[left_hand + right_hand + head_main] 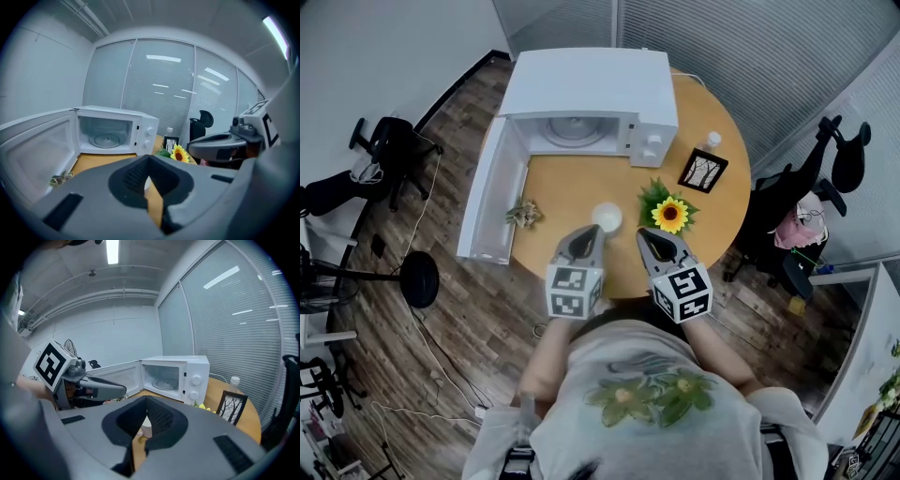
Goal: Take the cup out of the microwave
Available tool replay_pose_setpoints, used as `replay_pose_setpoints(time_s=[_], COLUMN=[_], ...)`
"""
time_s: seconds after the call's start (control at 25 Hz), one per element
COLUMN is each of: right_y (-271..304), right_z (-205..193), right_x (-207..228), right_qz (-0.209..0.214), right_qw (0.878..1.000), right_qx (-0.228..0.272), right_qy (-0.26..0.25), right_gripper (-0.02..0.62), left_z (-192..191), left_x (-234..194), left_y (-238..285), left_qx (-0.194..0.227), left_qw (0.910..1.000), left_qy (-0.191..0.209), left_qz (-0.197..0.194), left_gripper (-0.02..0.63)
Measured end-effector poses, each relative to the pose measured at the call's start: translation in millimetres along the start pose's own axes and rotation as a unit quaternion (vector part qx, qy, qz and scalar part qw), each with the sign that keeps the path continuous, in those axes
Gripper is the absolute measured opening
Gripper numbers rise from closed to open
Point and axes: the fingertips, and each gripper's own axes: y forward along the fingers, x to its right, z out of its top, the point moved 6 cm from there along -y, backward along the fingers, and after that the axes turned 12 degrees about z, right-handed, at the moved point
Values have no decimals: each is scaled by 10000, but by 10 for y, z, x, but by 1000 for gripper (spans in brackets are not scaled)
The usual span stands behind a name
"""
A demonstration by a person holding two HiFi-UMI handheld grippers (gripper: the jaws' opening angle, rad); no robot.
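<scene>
Cup (607,217) stands on table (572,187), clear of the open, empty microwave (581,98) (task likely done); left gripper (585,232) and right gripper (655,235) hover near it, jaws together on nothing, since nothing needs holding.

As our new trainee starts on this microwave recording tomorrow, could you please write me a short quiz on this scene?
1. True or false: the door of the microwave stands open.
2. Where is the white cup? A) on the turntable; B) on the table, beside the sunflower; C) between the left gripper's jaws.
3. Which holds something, the left gripper or the right gripper?
Key: 1 true. 2 B. 3 neither; both are shut and empty.
</scene>
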Motion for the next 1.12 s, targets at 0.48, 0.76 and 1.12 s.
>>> replay_pose_setpoints(time_s=[0.48, 0.76, 1.12], right_y=[79, 112, 173], right_z=[-44, -43, -68], right_x=[-14, 7, 53], right_qz=[125, 159, 182], right_qw=[9999, 9998, 9997], right_qx=[-45, -54, -113], right_qy=[50, 59, 90], right_gripper=[17, 17, 17], left_z=[57, 53, 29], left_x=[-84, -103, -141], left_y=[-42, -7, 60], left_qx=[-13, -34, -84], left_qw=[9999, 9999, 9998], left_qy=[-119, -150, -183], left_qz=[38, 24, 21], left_gripper=[3, 3, 3])
